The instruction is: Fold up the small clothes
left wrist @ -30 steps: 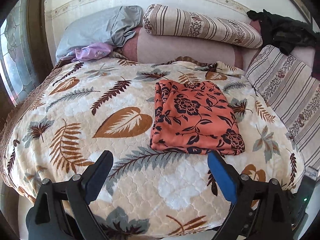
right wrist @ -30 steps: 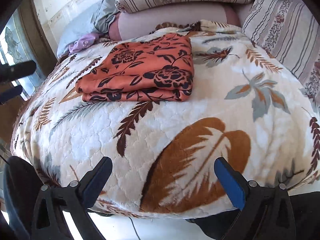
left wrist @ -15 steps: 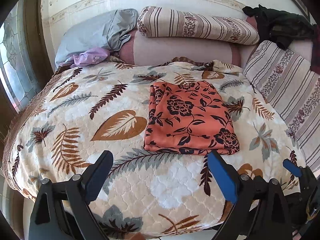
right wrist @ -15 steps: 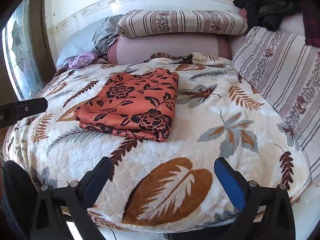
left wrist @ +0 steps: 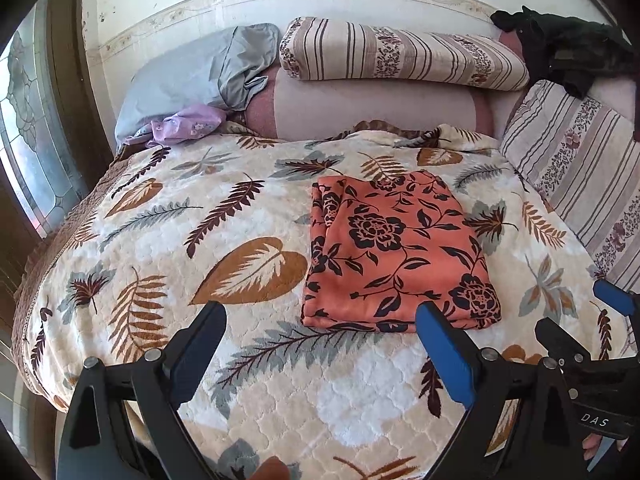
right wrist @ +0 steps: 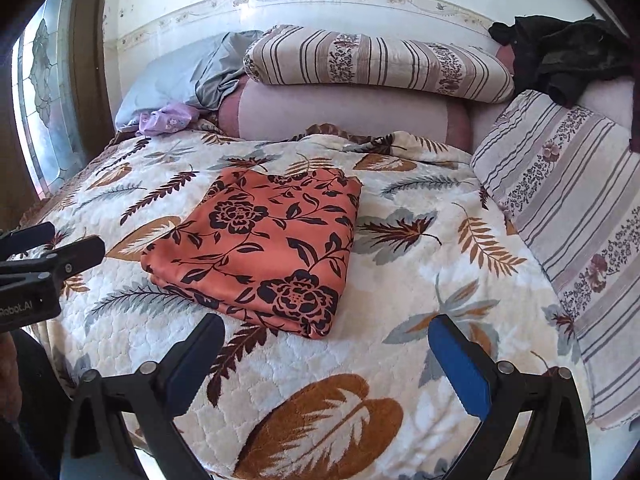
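Note:
An orange cloth with black flowers (left wrist: 394, 254) lies folded into a neat rectangle on the leaf-patterned blanket (left wrist: 180, 240). It also shows in the right wrist view (right wrist: 266, 246). My left gripper (left wrist: 322, 320) is open and empty, held above the blanket's near edge, just short of the cloth. My right gripper (right wrist: 326, 334) is open and empty, also short of the cloth's near corner. The right gripper shows at the right edge of the left wrist view (left wrist: 600, 320), and the left gripper at the left edge of the right wrist view (right wrist: 52, 252).
Striped pillows (left wrist: 400, 54) and a pink bolster (left wrist: 360, 110) lie along the back wall. A grey pillow (left wrist: 192, 76) and a purple cloth (left wrist: 184, 128) sit at the back left. A striped cushion (left wrist: 580, 168) and dark clothes (left wrist: 568, 48) are on the right. A window (left wrist: 24, 128) is on the left.
Both grippers have pulled back and up from the bed, so the folded cloth looks farther away. The cloth itself has not moved. Both grippers stay open.

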Demonstrator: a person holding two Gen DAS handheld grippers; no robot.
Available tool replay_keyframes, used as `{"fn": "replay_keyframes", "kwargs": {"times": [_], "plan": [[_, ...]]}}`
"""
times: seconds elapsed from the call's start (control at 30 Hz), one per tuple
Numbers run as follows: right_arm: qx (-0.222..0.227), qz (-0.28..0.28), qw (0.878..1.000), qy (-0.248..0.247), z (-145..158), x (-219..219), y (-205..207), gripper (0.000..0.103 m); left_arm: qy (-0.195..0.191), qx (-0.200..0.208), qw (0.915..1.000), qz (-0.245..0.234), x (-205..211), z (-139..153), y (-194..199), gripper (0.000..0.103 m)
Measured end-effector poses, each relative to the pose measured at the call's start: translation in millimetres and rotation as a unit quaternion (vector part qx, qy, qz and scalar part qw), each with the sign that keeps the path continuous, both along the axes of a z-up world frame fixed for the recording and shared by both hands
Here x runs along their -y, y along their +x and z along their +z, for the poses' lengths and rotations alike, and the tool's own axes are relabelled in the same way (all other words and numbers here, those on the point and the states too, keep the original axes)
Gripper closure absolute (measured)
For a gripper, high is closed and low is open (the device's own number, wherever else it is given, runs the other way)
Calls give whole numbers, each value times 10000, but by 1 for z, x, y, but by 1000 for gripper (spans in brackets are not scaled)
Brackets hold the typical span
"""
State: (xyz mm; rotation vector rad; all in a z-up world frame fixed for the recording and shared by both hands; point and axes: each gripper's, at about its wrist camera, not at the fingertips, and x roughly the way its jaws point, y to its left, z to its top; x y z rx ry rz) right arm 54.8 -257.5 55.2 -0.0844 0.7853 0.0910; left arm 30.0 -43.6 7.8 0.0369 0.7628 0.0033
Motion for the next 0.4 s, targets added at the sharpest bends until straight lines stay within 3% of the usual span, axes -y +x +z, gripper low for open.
{"fn": "replay_keyframes", "kwargs": {"times": [0.23, 0.4], "plan": [[-75, 128, 9998, -91, -2, -12, 29, 0, 16, -122, 9999, -22, -3, -8, 26, 8], [-207, 301, 9993, -66, -10, -21, 53, 0, -136, 58, 9998, -120, -3, -6, 45, 7]]}}
